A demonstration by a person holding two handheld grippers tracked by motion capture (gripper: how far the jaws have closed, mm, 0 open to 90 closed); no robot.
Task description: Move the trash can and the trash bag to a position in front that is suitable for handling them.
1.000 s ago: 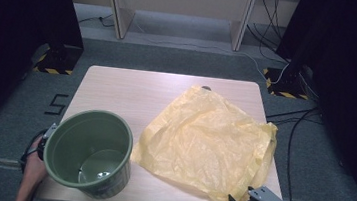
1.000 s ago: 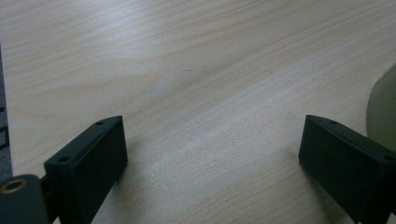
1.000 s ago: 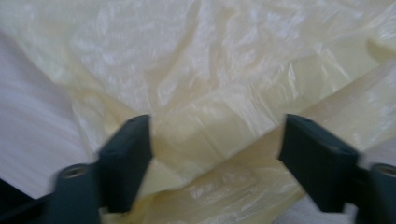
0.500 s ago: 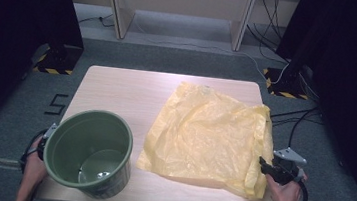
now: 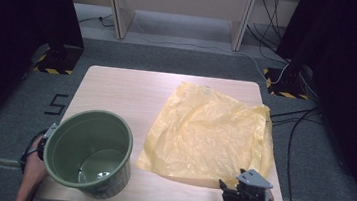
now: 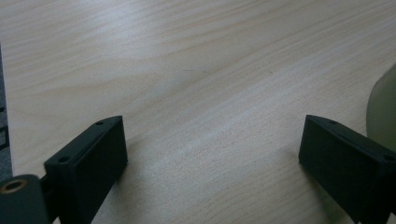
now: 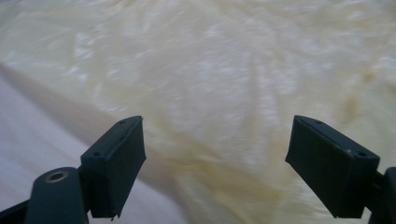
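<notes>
The thin, crinkled yellow plastic bag (image 5: 210, 134) lies spread flat across the right half of the frame in the high view, on the pale wooden table (image 5: 117, 89), with its far right edge reaching the table's side. The right gripper (image 5: 233, 193) sits at the lower right of that view, just at the bag's near edge. In the right gripper view its jaws stand wide apart, holding nothing, with the yellow film (image 7: 224, 74) filling the space between and beyond them.

The film is slack and slippery, so a pinch here may catch only one layer, or slide off and drag the sheet toward the table's edge. It probably also wrinkles under the jaws, which would hide the bag's opening.

The round dark green plastic bucket (image 5: 90, 150) stands at the lower left, close to the table's front edge, and a nudge could tip it off. The left gripper (image 6: 210, 154) is also spread wide over bare wood, with the bucket's wall (image 6: 383, 112) just beside its right jaw.

The bag's mouth is hard to make out. The bucket hides most of the left gripper in the high view.
</notes>
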